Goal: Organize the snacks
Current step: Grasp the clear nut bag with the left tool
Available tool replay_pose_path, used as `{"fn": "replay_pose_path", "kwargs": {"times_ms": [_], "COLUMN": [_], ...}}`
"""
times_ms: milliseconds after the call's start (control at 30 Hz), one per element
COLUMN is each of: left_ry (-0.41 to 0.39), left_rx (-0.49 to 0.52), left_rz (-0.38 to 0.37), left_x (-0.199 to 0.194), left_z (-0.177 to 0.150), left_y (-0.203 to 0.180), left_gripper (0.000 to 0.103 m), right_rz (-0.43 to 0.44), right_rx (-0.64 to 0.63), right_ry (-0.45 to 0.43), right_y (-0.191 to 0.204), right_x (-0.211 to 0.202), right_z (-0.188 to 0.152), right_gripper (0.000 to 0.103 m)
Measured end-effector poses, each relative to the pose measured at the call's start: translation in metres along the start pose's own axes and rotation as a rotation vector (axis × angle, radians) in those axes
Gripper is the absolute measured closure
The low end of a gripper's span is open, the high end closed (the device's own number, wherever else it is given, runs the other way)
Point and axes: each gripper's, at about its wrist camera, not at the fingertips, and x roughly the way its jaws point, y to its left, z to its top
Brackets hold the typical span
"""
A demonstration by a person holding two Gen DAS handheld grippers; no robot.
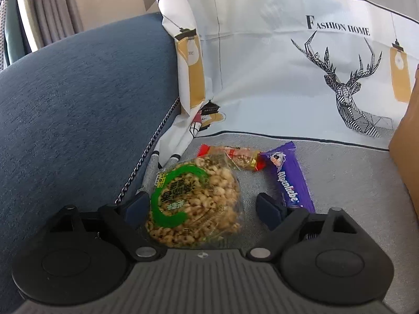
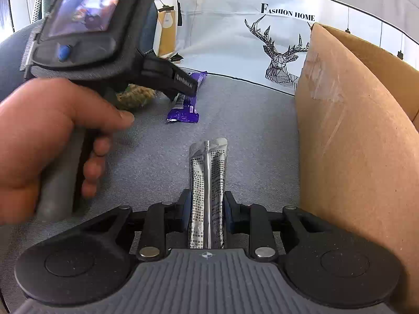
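i see a purple candy bar (image 1: 290, 180), a green-ringed golden puffed snack (image 1: 193, 204), a red-ended wrapper (image 1: 233, 157), a silver sachet with black print (image 2: 208, 183), a brown box (image 2: 361, 136), and a grey cloth with a black deer (image 1: 345, 86).

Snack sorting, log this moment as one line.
left tongs: open around puffed-grain cake | right tongs: shut on silver sachet | cardboard box: right of sachet

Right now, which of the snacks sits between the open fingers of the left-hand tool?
The round puffed-grain cake with the green ring label. It lies between the left gripper fingers; the purple Alpenliebe bar and red-ended candy lie beyond them.
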Motion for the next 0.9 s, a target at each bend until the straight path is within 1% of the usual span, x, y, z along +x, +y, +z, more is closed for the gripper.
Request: {"fn": "replay_pose_path", "kwargs": {"times_ms": [33,67,100,133,167,200,233,300,367,433,467,533,567,600,633,700,733,767,800,833,867,900], "left_ry": [-0.007,-0.008,-0.007,-0.014,-0.025,-0.034,-0.046,-0.060,-0.071,-0.076,-0.075,-0.065,-0.057,-0.042,-0.020,0.031,0.081,0.131,0.185,0.229,0.241,0.237], "left_rx": [0.012,0.016,0.005,-0.003,-0.003,-0.002,0.001,0.005,0.002,-0.012,-0.038,-0.111,-0.165,-0.232,-0.317,-0.460,-0.513,-0.539,-0.553,-0.548,-0.539,-0.526], "left_rz": [0.024,0.023,0.010,0.002,-0.004,-0.005,-0.008,-0.026,-0.042,-0.063,-0.088,-0.148,-0.180,-0.228,-0.301,-0.418,-0.457,-0.477,-0.470,-0.441,-0.424,-0.409], "left_x": [-0.001,-0.003,-0.004,-0.007,-0.010,-0.016,-0.022,-0.034,-0.049,-0.067,-0.078,-0.097,-0.108,-0.115,-0.120,-0.118,-0.109,-0.100,-0.091,-0.083,-0.080,-0.079], "left_z": [0.000,0.001,0.001,0.002,0.003,0.005,0.007,0.008,0.007,0.005,0.004,0.002,-0.001,-0.004,-0.010,-0.024,-0.028,-0.031,-0.032,-0.033,-0.032,-0.029], "left_y": [0.001,0.001,0.004,0.007,0.009,0.009,0.011,0.013,0.016,0.023,0.028,0.042,0.050,0.058,0.068,0.080,0.082,0.083,0.083,0.082,0.083,0.083], "left_gripper": [0.028,0.031,0.037,0.040,0.047,0.056,0.058,0.067,0.073,0.074,0.076,0.076,0.076,0.076,0.076,0.076,0.076,0.076,0.076,0.075,0.070,0.062], "right_rz": [-0.003,-0.005,-0.006,-0.006,-0.005,-0.004,-0.004,-0.002,-0.002,0.000,0.003,0.004,0.004,0.006,0.009,0.014,0.018,0.021,0.022,0.022,0.022,0.023], "right_rx": [0.001,0.003,0.005,0.008,0.013,0.017,0.020,0.028,0.035,0.044,0.049,0.048,0.046,0.045,0.045,0.047,0.050,0.051,0.050,0.049,0.048,0.046], "right_ry": [0.000,0.001,0.002,0.003,0.003,0.004,0.004,0.005,0.007,0.007,0.007,0.003,-0.002,-0.006,-0.008,-0.007,-0.005,-0.002,0.002,0.003,0.005,0.008], "right_y": [0.000,0.000,0.001,0.001,0.001,0.000,0.000,-0.001,-0.002,-0.002,-0.002,-0.002,-0.001,-0.001,-0.001,-0.001,-0.001,-0.001,-0.001,-0.001,0.000,0.000], "right_x": [0.001,0.002,0.001,0.002,0.002,0.002,0.003,0.003,0.003,0.003,0.002,-0.001,-0.002,-0.004,-0.005,-0.007,-0.008,-0.008,-0.008,-0.008,-0.008,-0.007], "right_z": [0.000,0.001,0.002,0.002,0.002,0.002,0.003,0.003,0.004,0.005,0.005,0.006,0.007,0.007,0.007,0.008,0.008,0.008,0.008,0.008,0.008,0.009], "right_gripper": [0.076,0.076,0.076,0.076,0.076,0.076,0.076,0.076,0.076,0.077,0.077,0.077,0.077,0.077,0.077,0.077,0.077,0.077,0.077,0.077,0.077,0.077]}}
